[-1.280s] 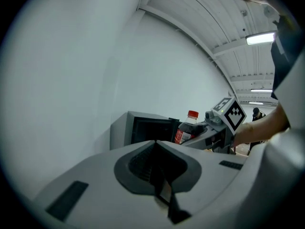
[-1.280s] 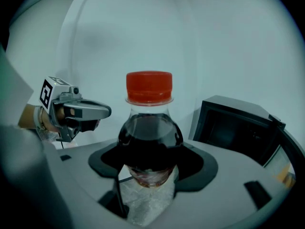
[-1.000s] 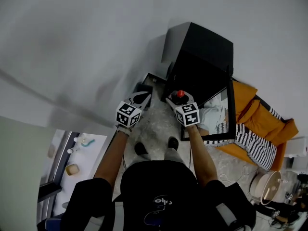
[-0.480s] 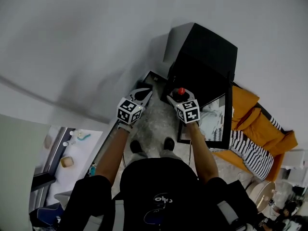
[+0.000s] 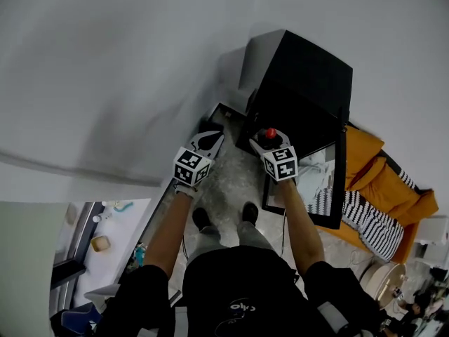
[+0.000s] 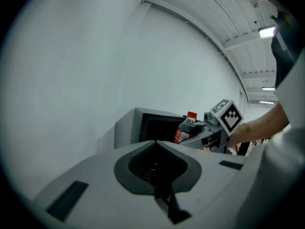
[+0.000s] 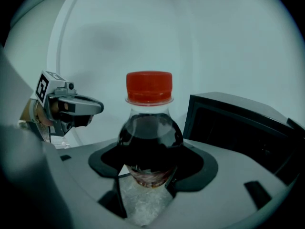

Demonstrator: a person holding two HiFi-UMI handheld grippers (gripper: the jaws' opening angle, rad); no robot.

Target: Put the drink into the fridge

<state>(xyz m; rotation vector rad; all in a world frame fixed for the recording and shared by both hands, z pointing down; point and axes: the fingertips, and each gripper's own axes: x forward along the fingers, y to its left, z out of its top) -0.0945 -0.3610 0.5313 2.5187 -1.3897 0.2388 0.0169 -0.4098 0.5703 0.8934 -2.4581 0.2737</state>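
Observation:
The drink is a dark bottle [image 7: 148,128] with a red cap [image 5: 269,133]. My right gripper [image 7: 148,175] is shut on its lower body and holds it upright. The black fridge [image 5: 302,83] stands just beyond the bottle, against the white wall. Its door [image 5: 319,188] is swung open to the right and the inside is dark. My left gripper [image 5: 208,143] hovers left of the bottle, shut and with nothing in it. The left gripper view shows the bottle [image 6: 185,128] and right gripper [image 6: 209,125] in front of the fridge [image 6: 147,125].
An orange sofa with a striped cloth [image 5: 379,188] sits right of the fridge door. The person's feet stand on the speckled floor [image 5: 224,181]. A shelf with small items [image 5: 105,223] is at lower left, and a round pot [image 5: 382,279] at lower right.
Both grippers have drifted slightly right, keeping their spacing, and the bottle sits a little nearer the fridge opening. The grip on the bottle is unchanged.

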